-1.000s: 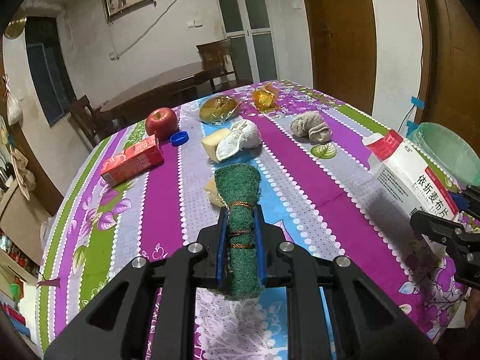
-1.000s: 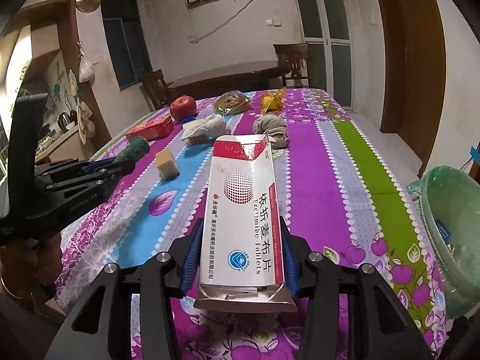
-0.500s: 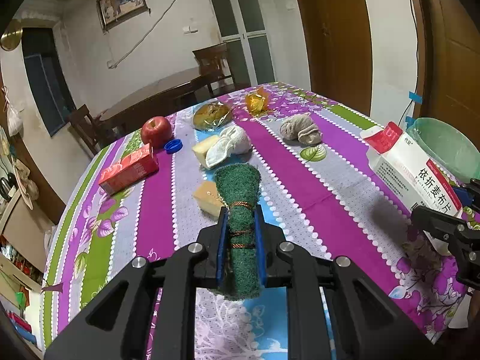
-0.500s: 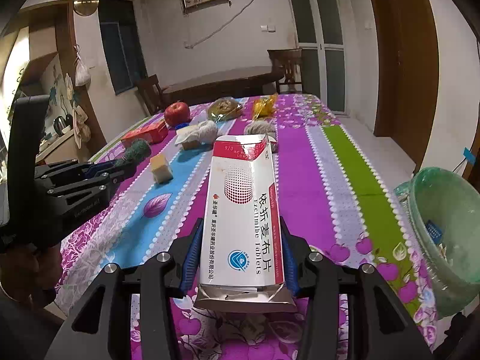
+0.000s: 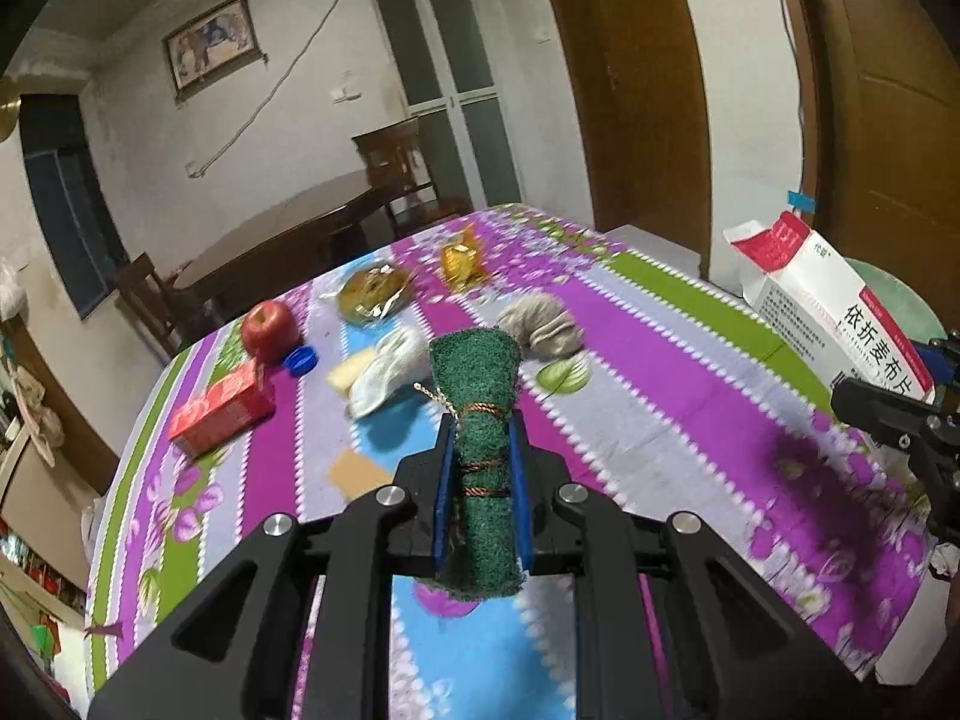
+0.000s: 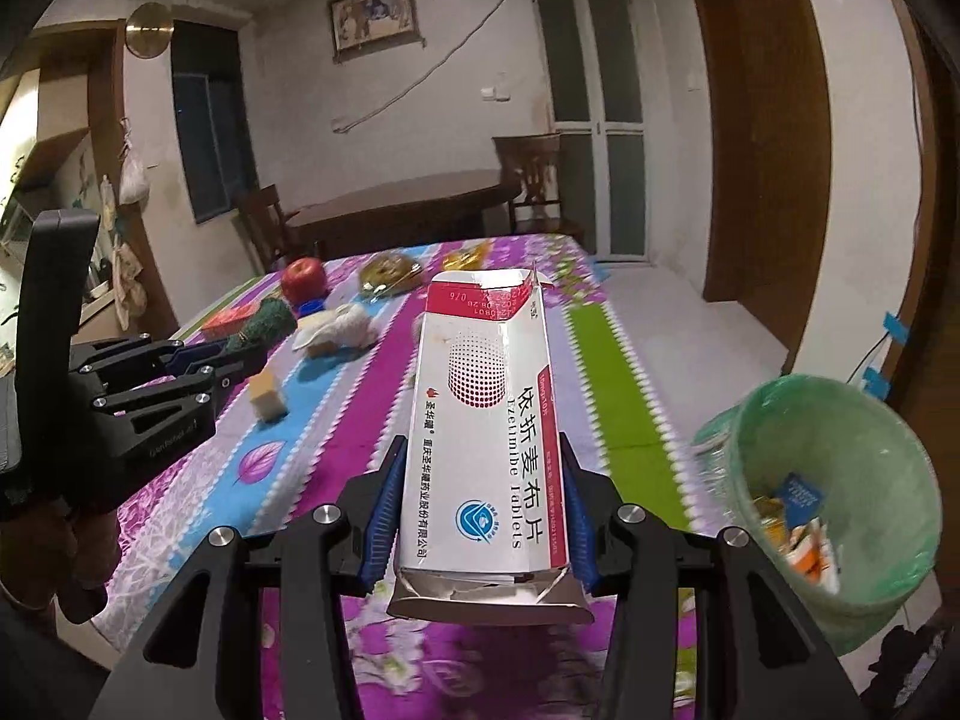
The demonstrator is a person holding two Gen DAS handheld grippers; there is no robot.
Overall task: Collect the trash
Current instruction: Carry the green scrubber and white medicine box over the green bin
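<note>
Striped floral table (image 5: 690, 372) carries an apple (image 5: 269, 324), red carton (image 5: 223, 409), blue cap (image 5: 299, 359), wrapped bun (image 5: 373, 290), orange wrapper (image 5: 462, 257), grey rag (image 5: 543, 324), white wad (image 5: 384, 369) and a cheese-like block (image 6: 267, 394), all beyond both tongs, none between them and the bin. Left gripper (image 5: 480, 456) is pressed tight on a green scrub roll (image 5: 480, 414), lifted off the table. Right gripper (image 6: 480, 498), partly spread, pinches a white-red pill box (image 6: 489, 420) by its sides, just left of the green-lined bin (image 6: 840, 498) beside the table's edge, bin already holding scraps.
</note>
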